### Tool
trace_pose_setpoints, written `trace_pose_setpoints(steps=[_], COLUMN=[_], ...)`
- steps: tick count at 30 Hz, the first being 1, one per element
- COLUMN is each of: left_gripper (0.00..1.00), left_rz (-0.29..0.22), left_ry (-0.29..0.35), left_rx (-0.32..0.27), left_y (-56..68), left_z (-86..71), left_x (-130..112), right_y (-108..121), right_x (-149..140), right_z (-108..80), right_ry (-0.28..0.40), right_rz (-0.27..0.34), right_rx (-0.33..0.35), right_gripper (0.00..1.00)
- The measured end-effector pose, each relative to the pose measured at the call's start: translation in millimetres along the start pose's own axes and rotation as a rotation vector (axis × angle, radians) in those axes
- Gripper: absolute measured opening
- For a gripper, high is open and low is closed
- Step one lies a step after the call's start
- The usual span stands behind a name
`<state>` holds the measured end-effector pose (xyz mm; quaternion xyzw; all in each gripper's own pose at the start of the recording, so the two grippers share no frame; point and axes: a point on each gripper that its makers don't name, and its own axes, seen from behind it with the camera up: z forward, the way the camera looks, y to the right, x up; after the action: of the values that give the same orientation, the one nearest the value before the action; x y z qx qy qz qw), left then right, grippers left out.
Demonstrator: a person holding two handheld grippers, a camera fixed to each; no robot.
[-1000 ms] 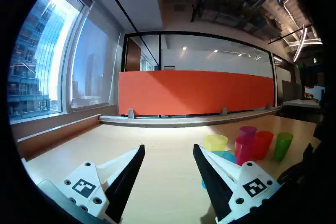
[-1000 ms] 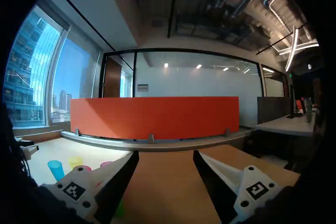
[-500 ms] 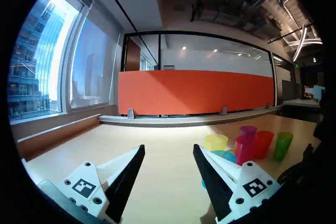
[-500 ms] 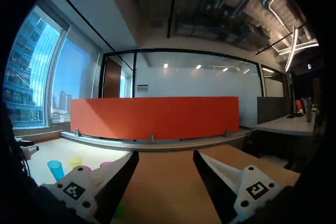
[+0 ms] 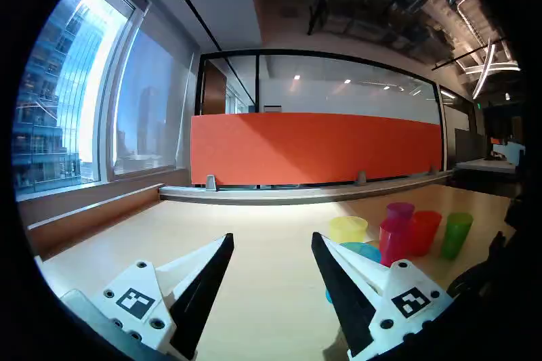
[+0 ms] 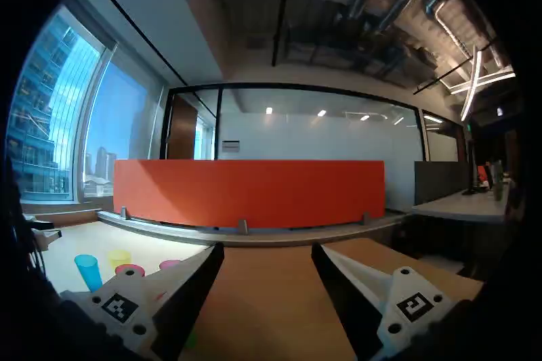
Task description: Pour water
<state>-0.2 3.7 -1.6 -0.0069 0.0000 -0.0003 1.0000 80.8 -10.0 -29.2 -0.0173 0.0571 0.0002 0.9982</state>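
Plainly open on both sides, gripping nothing.
Spread wide at the left gripper [image 5: 271, 239], with bare table [image 5: 257, 273] between the fingers; spread just as wide at the right gripper [image 6: 266, 252]. Beyond the left gripper, in front of the orange partition [image 5: 315, 147] and toward its right end, clustered on the table: blue cup [image 5: 369, 251] half hidden by a finger, yellow cup [image 5: 347, 228] nearer the partition, then pink cup [image 5: 393, 239], purple cup [image 5: 400, 210], red cup [image 5: 425, 231], green cup [image 5: 456, 234]. Also in the right gripper view, below the partition's left end: blue, yellow and pink cups. Left of the partition, tall windows [image 5: 68, 103].
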Motion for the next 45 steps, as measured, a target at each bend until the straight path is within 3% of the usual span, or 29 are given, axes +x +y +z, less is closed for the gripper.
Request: trace_pose_setpoints(steps=[20, 35, 45], left_gripper=[0.85, 0.85, 0.85], left_rz=[0.0, 0.0, 0.0], left_ry=[0.0, 0.0, 0.0], left_rx=[0.0, 0.0, 0.0], left_y=[-0.1, -0.6, -0.3], left_z=[-0.3, -0.2, -0.3], left_x=[0, 0, 0], right_y=[-15, 1, 9], right_x=[-24, -65, -75], right_z=[16.0, 19.4, 19.6], right_ry=[0.007, -0.054, -0.079], right_rz=[-0.002, 0.013, 0.025], right_rx=[0.043, 0.036, 0.028], right_gripper=[1.0, 1.0, 1.0])
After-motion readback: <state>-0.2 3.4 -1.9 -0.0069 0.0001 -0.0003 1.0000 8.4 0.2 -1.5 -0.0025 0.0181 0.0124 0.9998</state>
